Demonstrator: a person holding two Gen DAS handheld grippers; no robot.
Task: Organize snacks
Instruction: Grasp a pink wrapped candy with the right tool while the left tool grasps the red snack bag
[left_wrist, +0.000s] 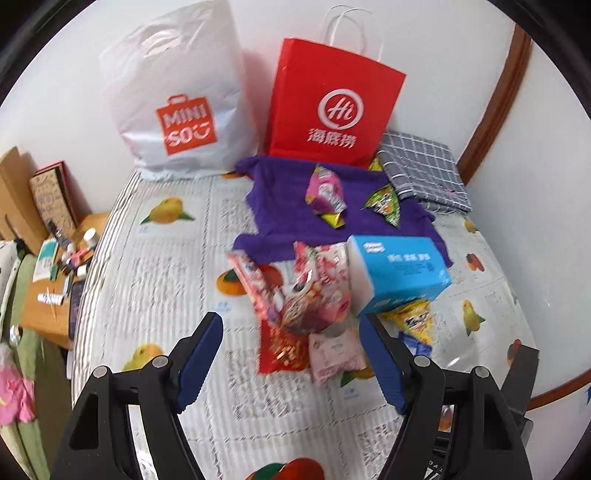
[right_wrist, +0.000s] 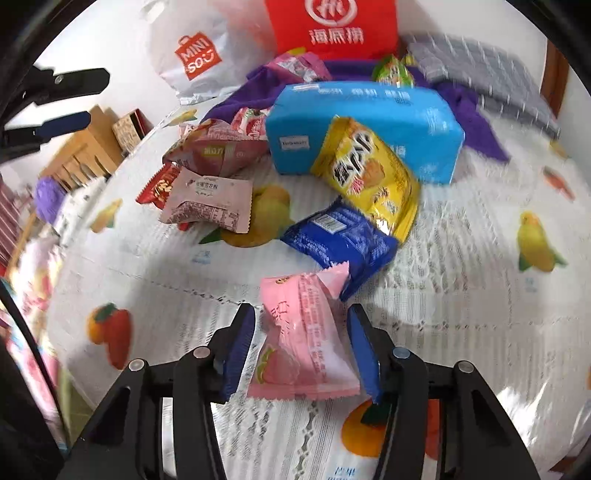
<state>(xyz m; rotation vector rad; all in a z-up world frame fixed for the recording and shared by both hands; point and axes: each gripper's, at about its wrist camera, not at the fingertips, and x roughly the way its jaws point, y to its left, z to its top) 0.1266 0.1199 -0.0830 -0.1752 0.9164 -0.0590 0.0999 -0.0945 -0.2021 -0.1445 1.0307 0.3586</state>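
The pink snack packet (right_wrist: 303, 339) lies on the fruit-print table (right_wrist: 461, 295) directly between the blue pads of the right tool (right_wrist: 301, 350). Its jaws sit close on either side of the packet, but a sliver of gap shows at both pads, so I judge it not yet clamped, its jaws open around the packet. The packet's crimped top corner touches or overlaps the dark blue biscuit packet (right_wrist: 340, 240) just beyond it.

To do this pick well, the pads should meet the puffed middle of the packet rather than the flat crimped ends, which would likely slip out. Closing gently matters, since the wrapper is air-filled and soft. A straight lift should clear the blue packet's edge without dragging it along.

Further out, a yellow snack bag (right_wrist: 369, 177) leans against a light blue box (right_wrist: 369, 125), and a pale pink packet (right_wrist: 210, 203) overlaps a red packet (right_wrist: 159, 188) to the left. A purple cloth (right_wrist: 476, 122) lies behind the box, with a red paper bag (right_wrist: 332, 29) and a white MINISO bag (right_wrist: 199, 59) at the back, likely the places for sorting.

The left tool (left_wrist: 291, 358) hangs open and empty above the mixed pile of pink and red packets (left_wrist: 306, 299), holding nothing; it could take one of those next.
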